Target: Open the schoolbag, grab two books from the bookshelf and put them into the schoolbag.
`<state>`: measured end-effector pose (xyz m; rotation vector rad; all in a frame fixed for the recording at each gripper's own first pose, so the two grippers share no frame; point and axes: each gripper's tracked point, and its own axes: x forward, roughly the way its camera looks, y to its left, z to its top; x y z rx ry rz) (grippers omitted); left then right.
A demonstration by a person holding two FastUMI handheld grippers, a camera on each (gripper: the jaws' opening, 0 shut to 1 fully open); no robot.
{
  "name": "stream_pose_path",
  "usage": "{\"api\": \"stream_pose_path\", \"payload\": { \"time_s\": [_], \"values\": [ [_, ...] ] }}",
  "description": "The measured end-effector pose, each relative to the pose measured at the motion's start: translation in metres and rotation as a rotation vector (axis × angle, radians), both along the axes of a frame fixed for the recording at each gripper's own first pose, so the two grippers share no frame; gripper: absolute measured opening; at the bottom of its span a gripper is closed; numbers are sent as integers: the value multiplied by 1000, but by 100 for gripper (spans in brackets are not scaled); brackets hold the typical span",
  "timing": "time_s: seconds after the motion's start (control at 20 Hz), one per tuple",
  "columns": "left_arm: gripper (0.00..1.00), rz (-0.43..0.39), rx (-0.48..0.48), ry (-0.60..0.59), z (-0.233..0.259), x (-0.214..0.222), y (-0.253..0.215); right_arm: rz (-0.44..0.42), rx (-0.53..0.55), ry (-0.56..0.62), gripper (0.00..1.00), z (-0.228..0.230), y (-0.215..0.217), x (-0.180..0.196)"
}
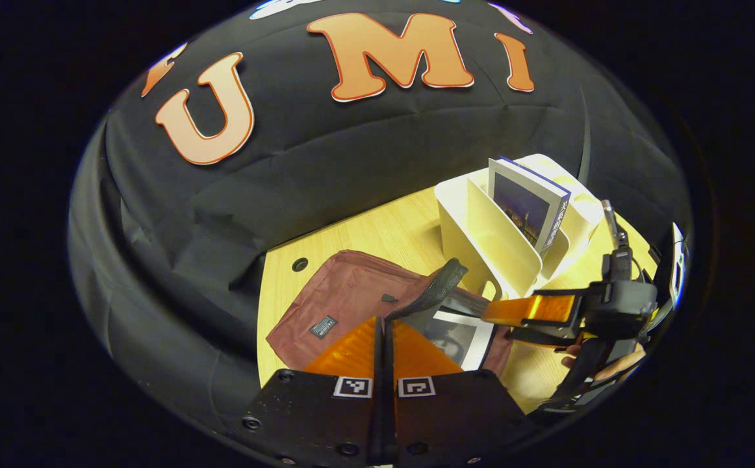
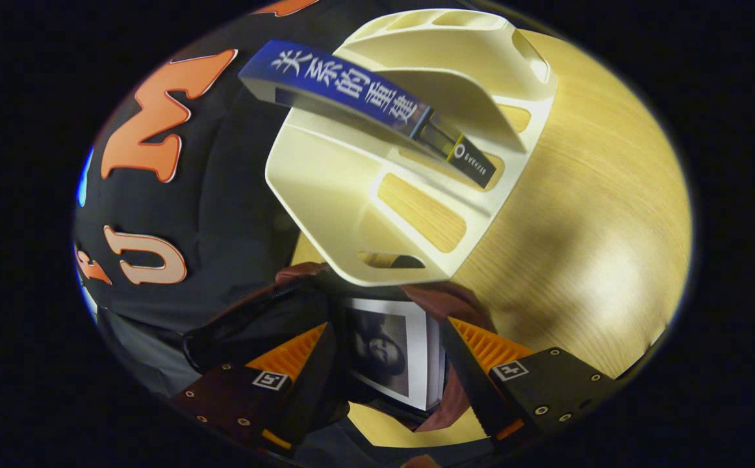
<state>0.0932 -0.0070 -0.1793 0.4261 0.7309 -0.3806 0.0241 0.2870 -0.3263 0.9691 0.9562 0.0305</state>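
The maroon fabric schoolbag (image 1: 345, 302) lies open on the pale wooden counter (image 1: 377, 234); one grey-covered book (image 2: 387, 348) sits inside between the spread right tongs (image 2: 384, 361). The blue-spined book (image 2: 351, 91) remains in the cream plastic bookshelf (image 2: 338, 195); the left tongs (image 1: 384, 344) are pressed together on the bag's flap

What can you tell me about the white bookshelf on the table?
The bookshelf is a cream, plastic-looking rack with slanted dividers and slots cut in its base. It stands on the wooden table beside the maroon schoolbag. One blue-spined book leans in a compartment.
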Motion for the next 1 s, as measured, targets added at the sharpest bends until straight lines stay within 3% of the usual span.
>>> {"api": "stream_pose_path", "payload": {
  "time_s": [0.15,0.25,0.35,0.5,0.65,1.0],
  "values": [
    [1,-8,12,2,-5,-2,-2,-15,-39,-13,98,7,-34,-3],
    [1,-17,0,13,-10,-8,-6,-71,-108,-40,98,17,-67,2],
    [1,-17,-6,22,-12,-12,-7,-68,-205,-85,97,35,-92,5],
    [1,3,-20,34,-14,-16,-7,-19,-371,-188,97,79,-114,26],
    [1,13,-30,39,-15,-22,-10,36,-461,-253,97,117,-121,51],
    [1,77,-71,56,-16,-26,-9,279,-659,-295,98,162,-103,95]
  ]
}}
